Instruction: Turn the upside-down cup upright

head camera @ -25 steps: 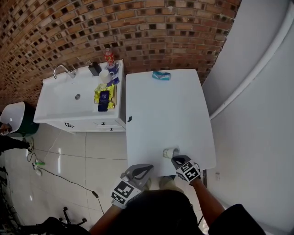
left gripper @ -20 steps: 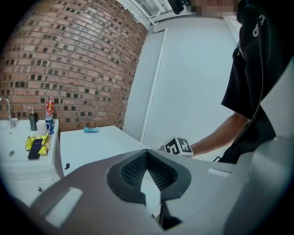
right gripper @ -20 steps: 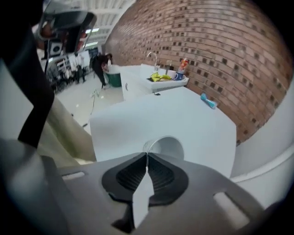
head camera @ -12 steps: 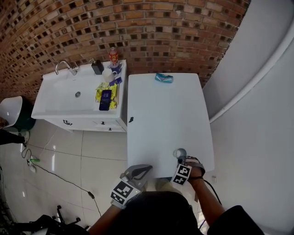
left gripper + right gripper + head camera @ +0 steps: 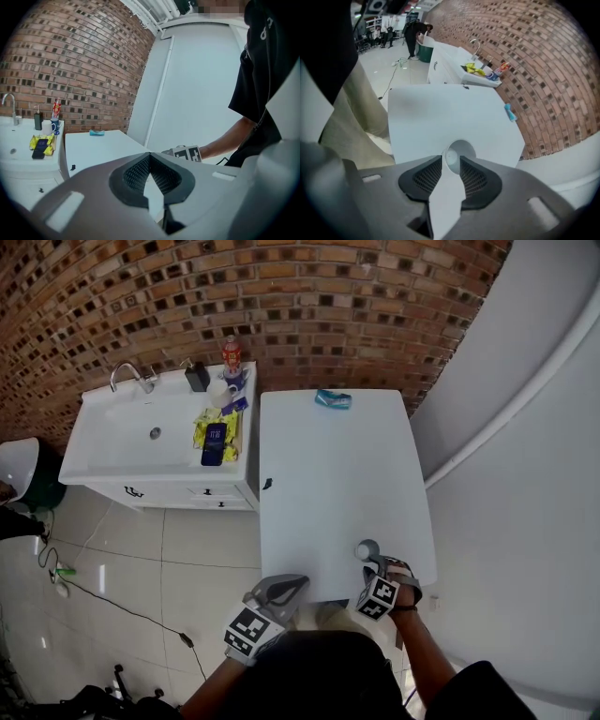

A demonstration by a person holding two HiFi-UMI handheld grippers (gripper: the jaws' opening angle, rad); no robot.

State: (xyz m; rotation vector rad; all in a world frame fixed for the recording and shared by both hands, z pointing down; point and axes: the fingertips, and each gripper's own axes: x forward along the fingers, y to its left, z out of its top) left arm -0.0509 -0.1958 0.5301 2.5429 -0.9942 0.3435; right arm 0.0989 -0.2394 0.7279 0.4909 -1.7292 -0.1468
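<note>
Near the front right corner of the long white table (image 5: 328,474), a small pale round cup (image 5: 366,548) stood upright with its mouth open to the ceiling. From the head view its lower wall and its foot were hard to make out, because the camera looked almost straight into it. The right gripper (image 5: 372,564) pointed steeply down just behind the cup. In the right gripper view, the cup (image 5: 459,154) sat at the very tips of the right gripper (image 5: 451,161), with only its near side reaching in between the dark ribbed pads (image 5: 474,180). Those jaws had just been opening and stood apart, no longer clamped on it; whether a pad brushed the rim could not be told.

The left gripper (image 5: 302,581) hung off the table's near edge, above the tiled floor. In its own view, the left gripper (image 5: 150,155) had its jaws together at the tips, with nothing between them, and its grey body covered the near part of the table, cup included.

A teal packet (image 5: 333,398) lay at the table's far end. The person's dark clothing filled the bottom of the head view, hiding both forearms in part.
</note>
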